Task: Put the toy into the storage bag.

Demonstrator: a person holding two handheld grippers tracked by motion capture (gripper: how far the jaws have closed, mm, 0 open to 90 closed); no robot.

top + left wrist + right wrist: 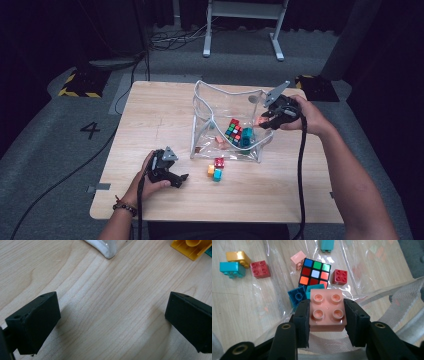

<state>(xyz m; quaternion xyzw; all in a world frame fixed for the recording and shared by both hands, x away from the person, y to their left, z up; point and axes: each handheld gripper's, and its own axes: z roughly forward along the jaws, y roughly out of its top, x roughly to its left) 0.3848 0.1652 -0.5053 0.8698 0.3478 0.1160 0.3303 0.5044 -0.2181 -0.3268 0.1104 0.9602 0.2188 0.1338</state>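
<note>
Dim room, grey carpet (60,150) w/ "4" (90,130), white frame (243,25) behind.

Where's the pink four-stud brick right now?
The pink brick is clamped in the right gripper, held above the open top of the clear bag, over the puzzle cube inside it.

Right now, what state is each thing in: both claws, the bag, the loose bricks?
Right claw: shut on the pink brick, over the bag's mouth.
Left claw: open, nothing between its jaws.
Clear bag: standing open, puzzle cube and bricks inside.
Red, orange, teal bricks: on the table outside the bag.
</note>
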